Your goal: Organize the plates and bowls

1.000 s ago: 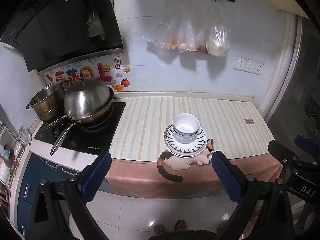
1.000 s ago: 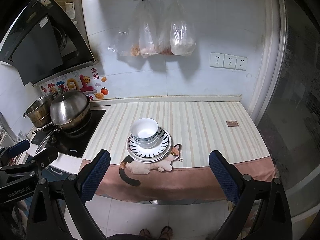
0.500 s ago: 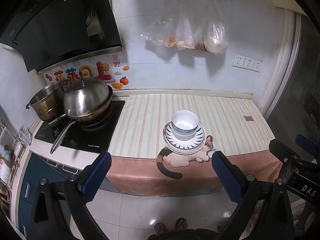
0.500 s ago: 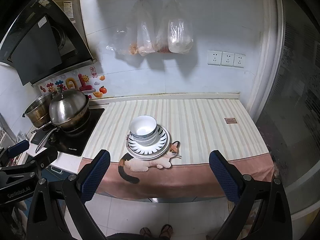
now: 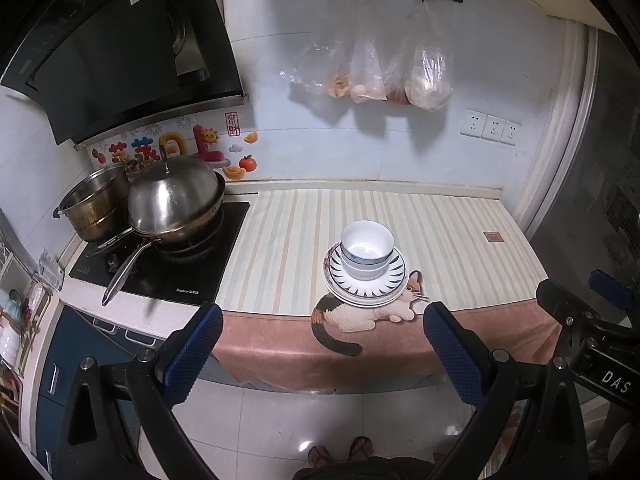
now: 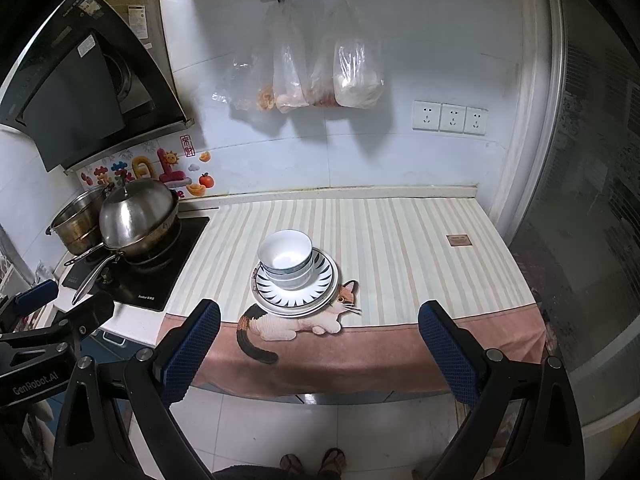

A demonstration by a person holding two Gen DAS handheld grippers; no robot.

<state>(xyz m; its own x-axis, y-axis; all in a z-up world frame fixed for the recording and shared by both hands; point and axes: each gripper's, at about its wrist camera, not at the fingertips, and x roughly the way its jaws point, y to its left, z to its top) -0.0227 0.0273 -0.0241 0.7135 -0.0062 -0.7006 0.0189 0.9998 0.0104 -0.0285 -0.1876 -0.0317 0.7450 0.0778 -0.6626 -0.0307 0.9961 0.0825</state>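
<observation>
- The left gripper (image 5: 320, 344) hangs in the air out in front of the counter, over the floor, its jaws spread wide and nothing between them.
- The right gripper (image 6: 320, 340) is in the same state: jaws wide apart, empty, held short of the counter edge. Each gripper shows at the edge of the other's view.
- Beyond both sits the counter (image 5: 460, 240), covered by a striped mat with a pink hem and a cat picture.
- The plates (image 5: 394, 280) lie stacked near the front edge of the mat, just above the cat; the top one has a dark ray pattern round its rim.
- The bowls (image 5: 367, 246) are nested on the middle of the top plate, white inside with a blue band outside. There seem to be two or three, but I cannot tell exactly.
- Judged as glazed ceramic, the pile is stiff, smooth, breakable and fairly heavy as a whole.
- The bowls look best lifted by pinching the rim wall of the top one; a plate would need a pinch across its raised rim.
- Well to the left, a lidded pan (image 5: 176, 200) and a pot (image 5: 94, 204) stand on the stove (image 5: 160, 272).
</observation>
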